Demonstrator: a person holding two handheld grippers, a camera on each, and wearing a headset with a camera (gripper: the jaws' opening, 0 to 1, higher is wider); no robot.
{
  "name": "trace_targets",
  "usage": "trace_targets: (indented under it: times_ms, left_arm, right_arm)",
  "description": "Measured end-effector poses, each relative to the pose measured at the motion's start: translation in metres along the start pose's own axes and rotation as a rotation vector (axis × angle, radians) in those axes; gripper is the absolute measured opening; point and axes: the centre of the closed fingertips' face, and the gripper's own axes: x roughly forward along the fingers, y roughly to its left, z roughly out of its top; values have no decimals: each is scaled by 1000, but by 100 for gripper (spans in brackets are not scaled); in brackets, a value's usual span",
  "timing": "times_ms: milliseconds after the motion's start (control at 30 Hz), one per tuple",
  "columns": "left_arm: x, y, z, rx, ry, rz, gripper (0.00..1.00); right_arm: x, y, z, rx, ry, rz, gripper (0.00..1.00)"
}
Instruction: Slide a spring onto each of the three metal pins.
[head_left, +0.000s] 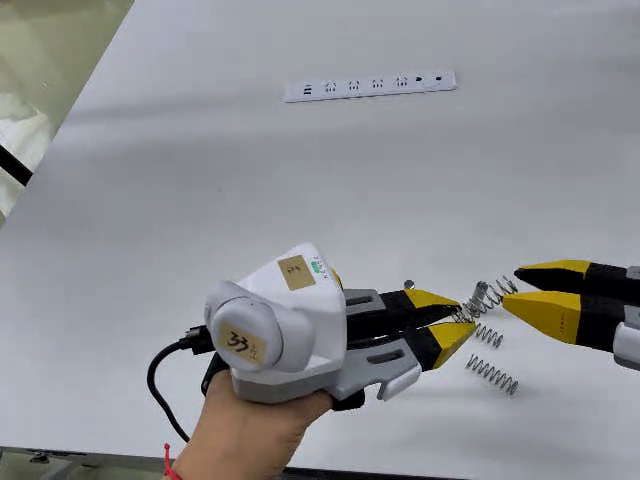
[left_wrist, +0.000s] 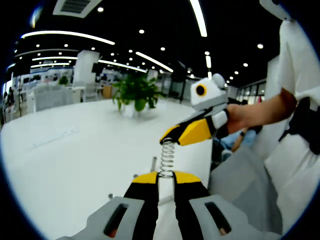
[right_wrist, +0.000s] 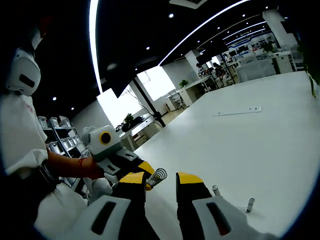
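My left gripper (head_left: 462, 315) (left_wrist: 166, 175), held low at the front of the white table (head_left: 300, 200), is shut on a metal pin (head_left: 480, 291) that carries a spring (head_left: 488, 297) (left_wrist: 167, 157) (right_wrist: 157, 176). The coil hides most of the pin. My right gripper (head_left: 508, 289) (right_wrist: 160, 181) (left_wrist: 167, 137) comes in from the right, open, with the spring's free end between its yellow fingertips. Two loose springs (head_left: 488, 335) (head_left: 492, 374) lie on the table just below the tips. Two more pins (right_wrist: 216, 190) (right_wrist: 250, 204) stand on the table; one pin (head_left: 408, 285) shows beside the left gripper.
A white power strip (head_left: 370, 85) (right_wrist: 236, 111) lies flat at the far side of the table. The table's left edge (head_left: 60, 130) runs diagonally, with floor beyond. A person's arm (left_wrist: 260, 107) and body are close on the near side.
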Motion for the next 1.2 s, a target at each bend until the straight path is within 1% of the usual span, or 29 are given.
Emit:
trace_targets:
  times_ms: [167, 233, 400, 600, 700, 933, 1033, 1100, 1200]
  left_arm:
    - [2, -3, 2, -3, -11, -9, 10]
    - [3, -4, 2, -4, -14, -13, 10]
    - [4, -5, 2, -1, -12, -19, 10]
    - [4, -6, 0, 2, -4, -25, 10]
    - [5, -7, -1, 5, 2, -29, 10]
    - [7, -10, -3, 16, 12, -41, 10]
    - [9, -11, -4, 22, 17, -45, 10]
    - [9, -11, -5, 27, 22, -48, 10]
    - [9, -12, -5, 32, 24, -52, 10]
  right_arm:
    - [3, 5, 0, 8, 6, 19, 21]
    - [4, 7, 0, 8, 8, 27, 18]
    - [4, 9, 1, 0, 10, 31, 13]
    - [5, 14, 0, -21, 28, 40, 12]
    - [7, 17, 0, -59, 51, 41, 12]
    - [9, 24, 1, -117, 89, 54, 12]
    - [10, 25, 1, -154, 116, 55, 12]
    - [10, 23, -3, -184, 138, 56, 12]
    - [11, 25, -3, -217, 162, 62, 12]
